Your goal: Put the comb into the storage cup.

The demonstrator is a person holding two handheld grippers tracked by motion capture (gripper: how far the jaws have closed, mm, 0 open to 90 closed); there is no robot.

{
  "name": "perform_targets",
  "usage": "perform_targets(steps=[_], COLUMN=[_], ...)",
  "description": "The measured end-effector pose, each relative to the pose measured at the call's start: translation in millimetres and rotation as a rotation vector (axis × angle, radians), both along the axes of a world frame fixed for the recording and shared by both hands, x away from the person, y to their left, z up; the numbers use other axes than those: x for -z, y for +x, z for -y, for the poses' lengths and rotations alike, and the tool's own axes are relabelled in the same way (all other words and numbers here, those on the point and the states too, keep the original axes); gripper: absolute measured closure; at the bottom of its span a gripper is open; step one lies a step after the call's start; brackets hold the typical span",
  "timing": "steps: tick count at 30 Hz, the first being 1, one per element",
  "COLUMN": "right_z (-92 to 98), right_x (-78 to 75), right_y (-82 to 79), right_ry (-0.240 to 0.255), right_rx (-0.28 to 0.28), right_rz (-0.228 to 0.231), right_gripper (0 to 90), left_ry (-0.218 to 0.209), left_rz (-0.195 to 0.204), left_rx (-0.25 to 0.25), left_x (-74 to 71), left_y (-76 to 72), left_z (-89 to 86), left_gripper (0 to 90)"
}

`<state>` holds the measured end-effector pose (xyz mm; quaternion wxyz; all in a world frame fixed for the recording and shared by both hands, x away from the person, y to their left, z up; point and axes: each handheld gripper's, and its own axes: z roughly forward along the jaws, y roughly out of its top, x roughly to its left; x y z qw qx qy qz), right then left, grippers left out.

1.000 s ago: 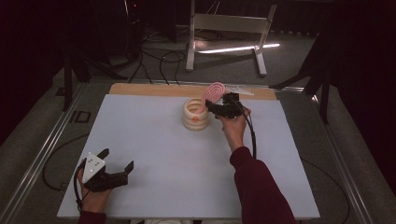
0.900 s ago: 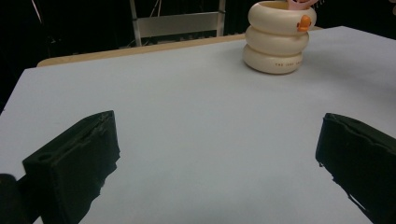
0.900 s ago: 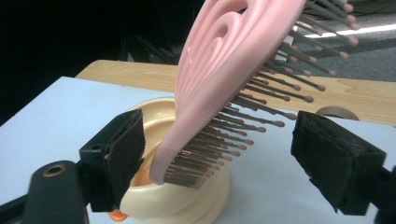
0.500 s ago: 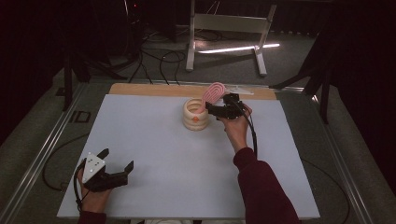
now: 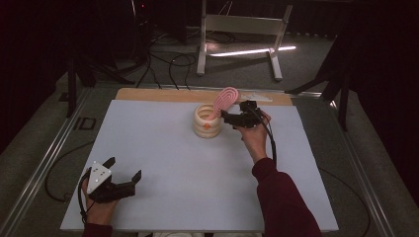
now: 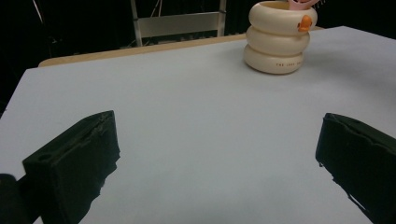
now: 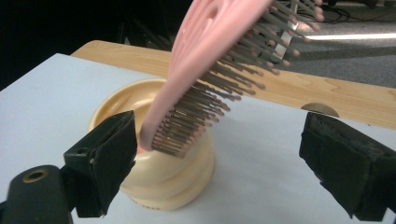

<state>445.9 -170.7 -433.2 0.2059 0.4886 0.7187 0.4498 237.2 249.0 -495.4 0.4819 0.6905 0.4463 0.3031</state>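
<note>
Your right gripper (image 5: 229, 118) sits at the far middle of the pale table (image 5: 163, 163), just to the three o'clock side of the cream ringed holder (image 5: 206, 121), its jaws spread wide and pressing on nothing; they have just been opening, with the pink hairbrush (image 5: 223, 100) between them but untouched by either pad. In the right gripper view the brush (image 7: 205, 51) stands handle-down inside the holder (image 7: 163, 172), its head leaning up toward one o'clock with the bristles facing the jaw on the picture's right, which is well apart from them. The jaw on the left is just beside the handle and the holder's rim (whether it grazes them cannot be told). Your left gripper (image 5: 123, 174) rests at about seven o'clock on the table, near its front edge and well apart from the holder, jaws apart with only bare tabletop between them. From the left gripper view the holder (image 6: 279, 39) appears at one o'clock, upright, three stacked rings with a small orange mark near its rim, and the brush's pink handle (image 6: 303, 3) just showing above the top. A strip of wooden board (image 5: 163, 94) lies along the table's far edge, at twelve o'clock behind the holder.
</note>
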Motion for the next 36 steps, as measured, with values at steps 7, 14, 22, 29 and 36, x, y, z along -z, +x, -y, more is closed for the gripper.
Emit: perform_targets(steps=[7, 14, 22, 29, 36], right_z=[2.8, 3.7, 7.4, 11.1, 15.1], right_x=[0.2, -0.5, -1.0, 0.2, 2.8], right_y=[-4.9, -9.4, -13.8, -16.4, -19.9], right_ry=[-0.016, -0.047, -0.068, -0.078, -0.090], right_rx=[-0.026, -0.050, -0.066, -0.074, -0.080], right_rz=[0.005, 0.015, 0.020, 0.018, 0.021], right_gripper=[10.9, 10.6, 10.5, 10.6, 10.3], left_ry=[0.004, 0.001, 0.003, 0.003, 0.006], left_rz=[-0.002, 0.000, -0.003, -0.004, -0.007], left_rx=[-0.002, -0.003, -0.003, -0.002, 0.002], left_x=[0.1, 0.0, 0.3, 0.4, 0.8], left_y=[0.0, 0.0, 0.2, 0.3, 0.7], left_z=[0.6, -0.1, 0.5, 0.8, 1.1], left_gripper=[0.3, 0.3, 0.3, 0.3, 0.3])
